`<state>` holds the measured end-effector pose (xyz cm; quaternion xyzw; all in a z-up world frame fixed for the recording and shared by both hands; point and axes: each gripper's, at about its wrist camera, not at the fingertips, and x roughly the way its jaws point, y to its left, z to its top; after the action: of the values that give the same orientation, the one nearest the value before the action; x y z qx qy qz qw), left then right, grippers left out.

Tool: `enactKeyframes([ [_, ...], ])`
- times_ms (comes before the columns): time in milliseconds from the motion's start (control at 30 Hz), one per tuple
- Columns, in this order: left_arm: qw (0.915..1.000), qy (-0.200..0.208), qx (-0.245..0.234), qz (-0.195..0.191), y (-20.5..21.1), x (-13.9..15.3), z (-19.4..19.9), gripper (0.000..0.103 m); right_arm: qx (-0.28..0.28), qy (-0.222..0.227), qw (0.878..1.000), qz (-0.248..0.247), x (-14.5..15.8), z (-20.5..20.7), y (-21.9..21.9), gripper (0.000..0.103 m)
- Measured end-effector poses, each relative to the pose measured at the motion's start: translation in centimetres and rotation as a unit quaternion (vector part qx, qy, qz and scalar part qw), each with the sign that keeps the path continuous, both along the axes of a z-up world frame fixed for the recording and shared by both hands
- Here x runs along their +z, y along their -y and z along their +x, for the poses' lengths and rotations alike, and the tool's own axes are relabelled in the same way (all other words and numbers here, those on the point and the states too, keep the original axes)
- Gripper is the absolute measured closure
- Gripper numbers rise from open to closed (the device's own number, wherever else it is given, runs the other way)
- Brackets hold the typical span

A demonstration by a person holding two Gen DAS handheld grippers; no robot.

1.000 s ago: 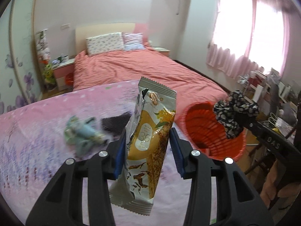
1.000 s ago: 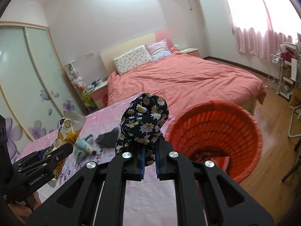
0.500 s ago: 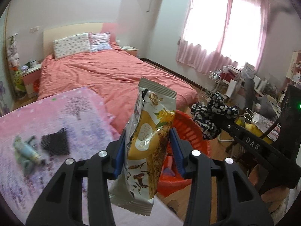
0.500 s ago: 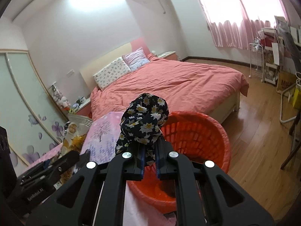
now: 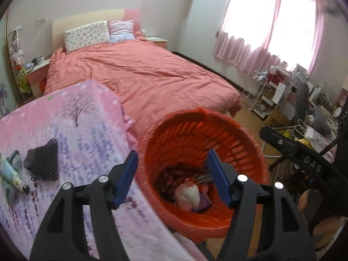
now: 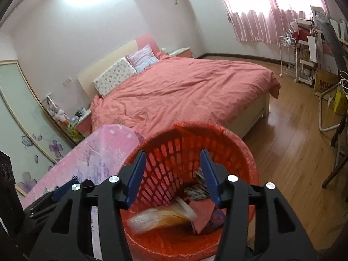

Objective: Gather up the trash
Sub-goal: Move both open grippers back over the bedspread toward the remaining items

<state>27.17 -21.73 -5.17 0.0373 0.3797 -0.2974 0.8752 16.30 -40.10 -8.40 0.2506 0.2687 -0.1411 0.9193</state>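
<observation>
- The red basket (image 5: 250,143) is the biggest thing in play; it stands on the wood floor, just beside the corner of the pink flowered cloth (image 5: 71,130), upright with its mouth open upward.
- Judged from what lies inside it, part of the job is done: several scraps sit at the bottom, among them a pale crumpled wrapper (image 5: 188,192), a reddish piece (image 6: 201,214) and something dark and striped (image 6: 196,190).
- In the right wrist view a blurred pale and orange packet (image 6: 161,217) is inside the basket, low against the near wall; it looks to be in mid-fall, its long axis running roughly across the picture, the pale end to the left.
- The left gripper (image 5: 171,178) hangs over the basket mouth, its jaws opening and nothing between the blue pads.
- The right gripper (image 6: 171,176) also points down into the basket, its jaws opening, with nothing caught between them.
- Left to do, as I read it: the black mesh piece (image 5: 42,163) lies flat on the cloth, near its left edge in the left wrist view.
- Just beside it a small pale tube (image 5: 12,177) lies on a greenish scrap (image 5: 14,156), cap end toward the camera, long axis running diagonally.
</observation>
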Motion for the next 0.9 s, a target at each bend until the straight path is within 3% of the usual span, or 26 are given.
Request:
enactKeyframes([
  [300,0.9969,0.007,0.074,0.026,-7.3,-0.5,1.2,0.034,0.024,-0.023,0.999,-0.031,-0.1,-0.1,-2.9,0.047],
  [433,0.9899,0.017,0.134,0.043,-13.0,-0.7,1.8,0.034,0.050,-0.027,0.998,-0.041,-0.2,0.0,-5.3,0.047],
  [633,0.9716,0.011,0.228,0.062,-22.5,-1.6,3.1,0.036,0.097,-0.040,0.993,-0.048,-0.7,0.4,-9.0,0.047],
  [733,0.9647,-0.002,0.255,0.067,-25.7,-2.4,3.5,0.043,0.119,-0.048,0.990,-0.052,-0.9,0.7,-11.0,0.047],
  [900,0.9641,-0.029,0.259,0.053,-27.8,-3.4,4.3,0.048,0.142,-0.056,0.987,-0.054,-1.1,1.2,-13.2,0.047],
])
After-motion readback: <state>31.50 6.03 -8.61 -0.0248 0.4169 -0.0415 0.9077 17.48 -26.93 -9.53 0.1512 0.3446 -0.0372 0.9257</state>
